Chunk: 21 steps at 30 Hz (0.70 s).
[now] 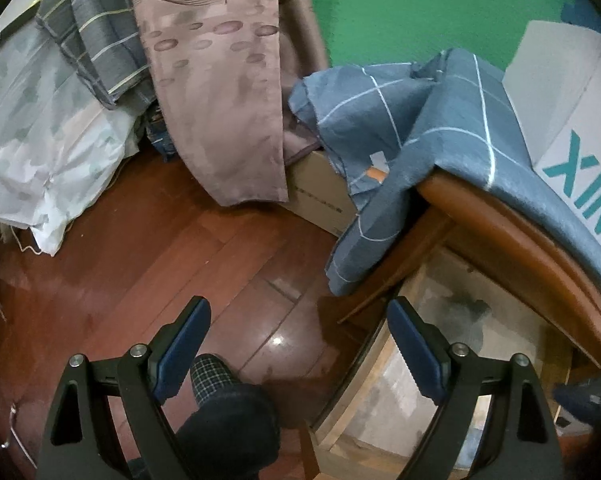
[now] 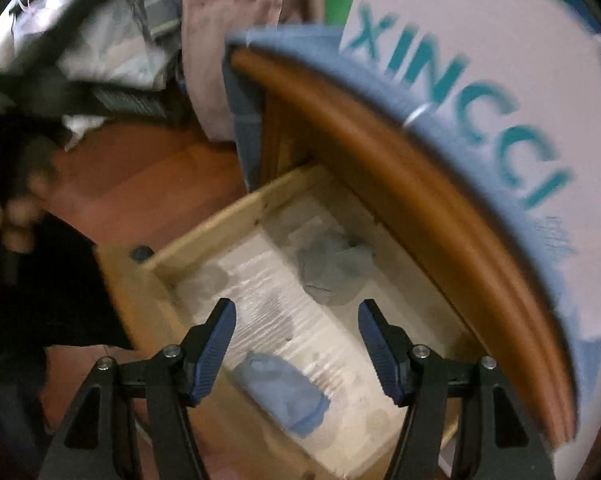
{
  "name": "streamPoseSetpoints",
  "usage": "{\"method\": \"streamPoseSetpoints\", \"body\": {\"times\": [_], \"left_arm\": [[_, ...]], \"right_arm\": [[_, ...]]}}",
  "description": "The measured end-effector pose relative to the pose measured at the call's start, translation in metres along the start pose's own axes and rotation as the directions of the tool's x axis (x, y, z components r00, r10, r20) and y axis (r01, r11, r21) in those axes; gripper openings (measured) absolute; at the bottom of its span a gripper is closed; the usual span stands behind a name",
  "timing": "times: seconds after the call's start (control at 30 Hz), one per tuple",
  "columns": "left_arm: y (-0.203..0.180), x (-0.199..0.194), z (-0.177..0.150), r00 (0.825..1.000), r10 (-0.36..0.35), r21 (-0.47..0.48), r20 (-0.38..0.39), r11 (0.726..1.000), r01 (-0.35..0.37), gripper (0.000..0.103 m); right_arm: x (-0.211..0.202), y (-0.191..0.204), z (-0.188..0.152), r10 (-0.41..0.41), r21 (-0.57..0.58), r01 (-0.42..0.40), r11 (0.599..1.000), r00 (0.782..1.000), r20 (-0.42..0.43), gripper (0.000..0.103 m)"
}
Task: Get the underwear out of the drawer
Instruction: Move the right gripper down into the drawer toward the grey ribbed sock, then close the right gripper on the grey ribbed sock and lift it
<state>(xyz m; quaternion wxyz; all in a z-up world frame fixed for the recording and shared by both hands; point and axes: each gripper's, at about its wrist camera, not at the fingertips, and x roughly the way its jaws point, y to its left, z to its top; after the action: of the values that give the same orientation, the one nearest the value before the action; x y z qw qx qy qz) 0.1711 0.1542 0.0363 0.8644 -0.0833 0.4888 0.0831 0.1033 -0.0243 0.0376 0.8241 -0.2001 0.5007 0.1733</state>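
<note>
In the right wrist view an open wooden drawer (image 2: 204, 236) lined with pale paper holds a blue crumpled underwear (image 2: 284, 392) near the front and a grey-blue one (image 2: 332, 268) further back. My right gripper (image 2: 296, 320) hangs open above the drawer, between the two garments, with nothing between its fingers. In the left wrist view my left gripper (image 1: 300, 316) stands wide open over the red wooden floor (image 1: 140, 272) at the drawer's left edge (image 1: 364, 364), holding nothing. A grey garment (image 1: 460, 312) shows dimly in the drawer.
A blue checked cloth (image 1: 420, 128) drapes the curved wooden top (image 1: 512, 224) above the drawer, with a white XINCCI box (image 2: 480, 80) on it. A pink curtain (image 1: 220, 100), bedding (image 1: 40, 140) and a cardboard box (image 1: 320, 196) stand beyond. A person's foot in a checked slipper (image 1: 216, 380) is below.
</note>
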Motion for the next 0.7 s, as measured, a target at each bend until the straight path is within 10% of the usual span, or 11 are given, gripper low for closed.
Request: {"method": "streamPoseSetpoints", "body": {"times": [0.23,0.7], "left_arm": [[-0.001,0.003,0.0,1.0,0.002,0.01,-0.017,1.0,-0.002,0.088],[-0.007,0.008,-0.003,0.999,0.0,0.032,-0.042,0.999,0.001,0.088]], "right_arm": [[0.085,-0.003,0.01,-0.045,-0.07,0.038,0.997,0.993,-0.108,0.065],[0.164,0.007,0.009,-0.184,-0.217,0.165,0.962,0.981,-0.068,0.065]]}}
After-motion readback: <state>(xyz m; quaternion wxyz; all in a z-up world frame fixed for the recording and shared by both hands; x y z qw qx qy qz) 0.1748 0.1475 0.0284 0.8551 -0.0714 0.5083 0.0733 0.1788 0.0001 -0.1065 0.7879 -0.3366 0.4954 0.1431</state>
